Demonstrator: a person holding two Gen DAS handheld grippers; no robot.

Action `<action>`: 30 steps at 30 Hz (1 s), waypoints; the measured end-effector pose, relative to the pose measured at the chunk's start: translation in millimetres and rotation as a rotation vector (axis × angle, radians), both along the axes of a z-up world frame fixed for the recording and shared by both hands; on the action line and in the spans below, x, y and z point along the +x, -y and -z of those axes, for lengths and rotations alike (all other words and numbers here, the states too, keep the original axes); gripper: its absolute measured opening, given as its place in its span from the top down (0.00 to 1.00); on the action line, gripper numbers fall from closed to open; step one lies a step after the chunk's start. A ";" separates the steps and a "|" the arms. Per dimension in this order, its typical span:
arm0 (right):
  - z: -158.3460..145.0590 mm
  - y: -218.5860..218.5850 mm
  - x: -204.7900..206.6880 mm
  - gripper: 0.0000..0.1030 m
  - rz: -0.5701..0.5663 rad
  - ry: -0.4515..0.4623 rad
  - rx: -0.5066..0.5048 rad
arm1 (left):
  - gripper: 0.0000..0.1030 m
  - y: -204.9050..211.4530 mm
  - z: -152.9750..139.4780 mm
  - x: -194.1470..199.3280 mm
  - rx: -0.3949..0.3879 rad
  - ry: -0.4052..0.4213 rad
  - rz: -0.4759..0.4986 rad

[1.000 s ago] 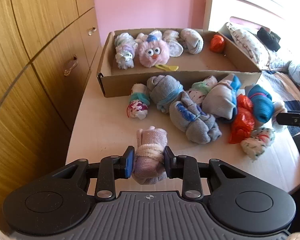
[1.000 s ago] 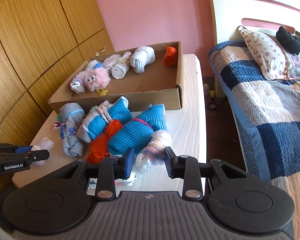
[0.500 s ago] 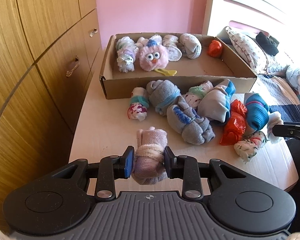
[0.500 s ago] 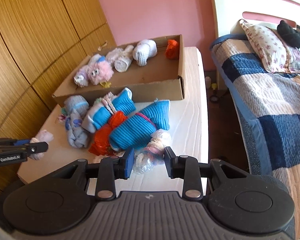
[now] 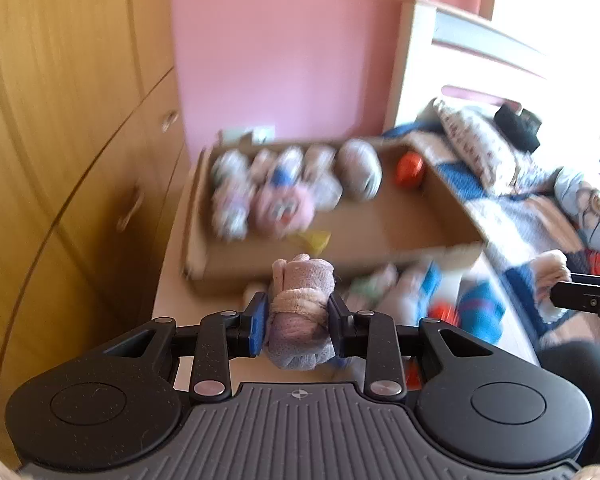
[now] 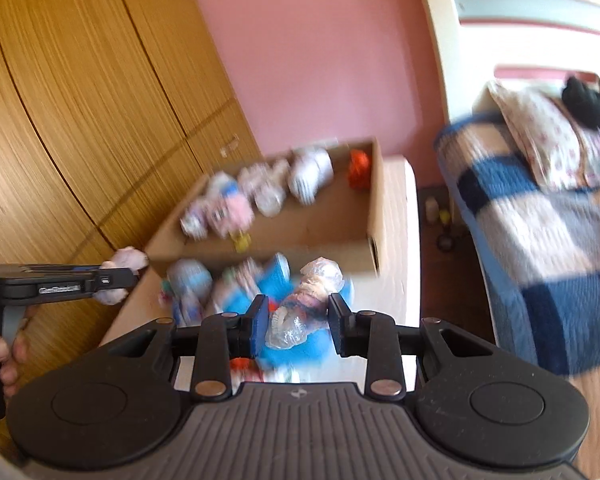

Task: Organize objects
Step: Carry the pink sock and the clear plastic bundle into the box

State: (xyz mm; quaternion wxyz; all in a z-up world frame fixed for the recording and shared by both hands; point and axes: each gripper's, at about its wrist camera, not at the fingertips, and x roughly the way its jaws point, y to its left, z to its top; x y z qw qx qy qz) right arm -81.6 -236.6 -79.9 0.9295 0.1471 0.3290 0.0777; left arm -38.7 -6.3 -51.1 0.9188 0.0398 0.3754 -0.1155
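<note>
Now both bundles have been lifted clear of the table [image 6: 396, 216], where a second ago they lay among the pile near the box [image 5: 412, 224]. The pink sock roll [image 5: 300, 312] is clenched in the left gripper [image 5: 298, 324], and the pale, shiny sock ball [image 6: 304, 304] is clenched in the right gripper [image 6: 299, 326]. Both are held above the near pile, short of the box. Judging by this, carrying to the box's bare right half comes next.
</note>
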 end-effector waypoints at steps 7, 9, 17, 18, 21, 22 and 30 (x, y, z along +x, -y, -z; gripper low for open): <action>-35.9 -3.6 69.0 0.72 -0.093 0.087 -0.038 | 0.63 41.6 -15.1 67.6 -0.021 0.015 0.064; -36.4 -7.3 94.4 0.72 -0.140 0.081 -0.059 | 0.63 52.5 -9.6 91.8 -0.030 -0.013 0.067; 5.0 -24.9 165.2 0.72 -0.273 -0.008 -0.219 | 0.62 75.2 42.5 155.5 -0.021 -0.160 0.061; 12.0 -27.1 171.3 0.72 -0.292 -0.020 -0.247 | 0.62 75.3 47.9 160.6 -0.019 -0.173 0.056; 31.1 -36.6 186.4 0.72 -0.355 -0.050 -0.317 | 0.62 75.6 61.2 172.8 -0.011 -0.202 0.048; 35.9 -39.0 191.9 0.72 -0.377 -0.055 -0.338 | 0.62 75.3 64.9 176.1 -0.013 -0.210 0.047; 59.5 -64.8 207.2 0.72 -0.505 -0.078 -0.450 | 0.63 72.3 80.5 189.1 0.009 -0.243 0.022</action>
